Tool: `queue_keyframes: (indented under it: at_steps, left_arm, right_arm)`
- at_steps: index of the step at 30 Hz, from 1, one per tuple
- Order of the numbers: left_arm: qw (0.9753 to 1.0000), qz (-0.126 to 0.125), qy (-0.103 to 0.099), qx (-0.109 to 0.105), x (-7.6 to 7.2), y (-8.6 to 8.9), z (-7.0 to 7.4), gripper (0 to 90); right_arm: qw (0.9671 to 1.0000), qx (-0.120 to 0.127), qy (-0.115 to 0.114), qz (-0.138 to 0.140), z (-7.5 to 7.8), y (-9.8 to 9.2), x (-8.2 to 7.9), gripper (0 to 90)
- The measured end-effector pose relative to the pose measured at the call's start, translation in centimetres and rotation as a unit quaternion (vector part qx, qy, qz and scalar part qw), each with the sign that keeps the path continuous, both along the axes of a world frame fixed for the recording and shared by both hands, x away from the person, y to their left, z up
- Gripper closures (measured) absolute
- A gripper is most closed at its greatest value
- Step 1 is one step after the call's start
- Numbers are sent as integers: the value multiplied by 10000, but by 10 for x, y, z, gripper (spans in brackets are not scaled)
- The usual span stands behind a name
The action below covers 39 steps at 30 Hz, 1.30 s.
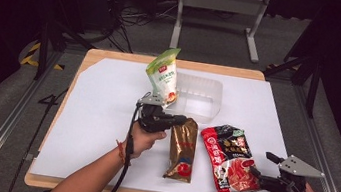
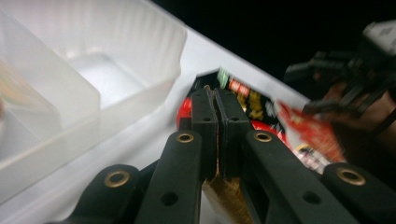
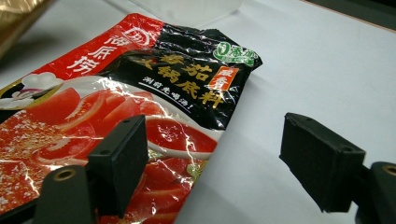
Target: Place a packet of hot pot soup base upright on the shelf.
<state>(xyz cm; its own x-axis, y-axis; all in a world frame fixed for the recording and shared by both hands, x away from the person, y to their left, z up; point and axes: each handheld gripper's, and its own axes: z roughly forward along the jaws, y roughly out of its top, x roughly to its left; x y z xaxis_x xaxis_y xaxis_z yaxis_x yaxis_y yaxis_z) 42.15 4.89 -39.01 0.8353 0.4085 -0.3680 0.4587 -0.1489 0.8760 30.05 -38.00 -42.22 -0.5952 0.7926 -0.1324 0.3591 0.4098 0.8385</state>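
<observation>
High view: a gold pouch (image 1: 183,148), soft and slippery, is pinched at its top edge by the clenched left gripper (image 1: 179,120) beside the red pouch (image 1: 228,157); the right gripper (image 3: 212,163) is spread, empty.

Green pouch (image 1: 163,74) upright by clear tray (image 1: 202,96); metal frame (image 1: 218,18) behind table (image 1: 113,56).
</observation>
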Motion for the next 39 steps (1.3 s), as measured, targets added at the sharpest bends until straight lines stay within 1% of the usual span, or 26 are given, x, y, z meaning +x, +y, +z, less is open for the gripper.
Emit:
queue_keyframes:
  at_steps: [1, 3, 5, 7, 8, 9, 10, 12, 13, 15, 16, 18, 20, 22, 23, 26, 28, 29, 31, 33, 34, 35, 36, 37, 38, 39]
  left_arm:
    - [10000, 69, -58, -33, -3, 4, 5, 880]
    - [9995, 143, -139, -264, -6, 11, 13, 882]
    - [9985, 266, -251, -403, -10, 19, 23, 883]
    - [9975, 362, -347, -493, -12, 24, 29, 883]
    - [9970, 379, -361, -564, -13, 26, 32, 883]
    - [9960, 471, -438, -617, -14, 29, 35, 884]
    - [9955, 450, -455, -696, -14, 30, 37, 884]
    - [9951, 492, -490, -705, -14, 31, 40, 885]
    - [9942, 525, -502, -787, -14, 31, 43, 885]
    - [9936, 627, -566, -756, -13, 30, 47, 884]
    - [9933, 625, -571, -786, -12, 30, 48, 884]
    - [9922, 725, -684, -742, -11, 28, 52, 885]
    - [9914, 783, -676, -802, -9, 28, 55, 884]
    - [9905, 872, -714, -790, -9, 27, 59, 884]
    - [9896, 954, -787, -737, -8, 27, 61, 884]
    - [9876, 1113, -839, -717, -4, 27, 68, 884]
    - [9867, 1164, -828, -781, 1, 26, 70, 884]
    - [9857, 1249, -839, -759, 3, 25, 72, 884]
    - [9849, 1338, -832, -711, 11, 20, 74, 884]
    - [9839, 1413, -769, -775, 18, 18, 74, 884]
    - [9832, 1481, -802, -704, 22, 15, 75, 884]
    - [9814, 1592, -865, -632, 25, 12, 76, 884]
    - [9815, 1601, -783, -701, 30, 11, 76, 884]
    - [9812, 1637, -759, -687, 34, 9, 77, 884]
    - [9791, 1742, -859, -607, 38, 6, 79, 884]
    - [9786, 1780, -853, -576, 41, 4, 80, 884]
  right_arm:
    - [10000, 5, -5, 8, 0, 0, 0, 235]
    - [10000, 12, -7, 2, 0, 0, 0, 235]
    - [10000, 9, -10, 1, 0, 0, 0, 236]
    - [10000, -1, -7, -6, 0, 0, 0, 236]
    - [10000, 1, -9, -6, 0, 0, 0, 236]
    - [10000, -2, -14, -10, 0, 0, 0, 236]
    - [10000, -3, -17, -13, 0, 0, 0, 236]
    - [10000, -5, -19, -17, 0, 0, 0, 238]
    - [10000, -9, -17, -24, 0, 0, 0, 239]
    - [10000, -44, -17, -45, -1, 0, 1, 238]
    - [10000, -47, -21, -55, -1, 0, 1, 238]
    - [10000, -32, -22, -67, -1, -1, 1, 236]
    - [10000, -28, -25, -76, 0, -1, 1, 236]
    - [10000, -30, -41, -84, 0, -1, 0, 235]
    - [10000, -26, -47, -82, 0, -1, 0, 235]
    - [10000, -19, -30, -87, 0, -1, 0, 235]
    - [10000, -29, -22, -88, -1, -1, 0, 234]
    - [10000, -36, -28, -89, -1, -1, 0, 234]
    - [10000, -29, -30, -90, -1, -1, 1, 234]
    - [9999, -37, -35, -97, -1, -1, 0, 234]
    - [9999, -32, -36, -98, -1, -2, 0, 234]
    - [9999, -35, -30, -99, -1, -2, 1, 234]
    - [9999, -38, -30, -100, -1, -2, 1, 234]
    - [9999, -40, -29, -100, -1, -3, 0, 234]
    - [9999, -40, -26, -108, -1, -3, 0, 234]
    - [9999, -38, -27, -117, -2, -3, 1, 233]
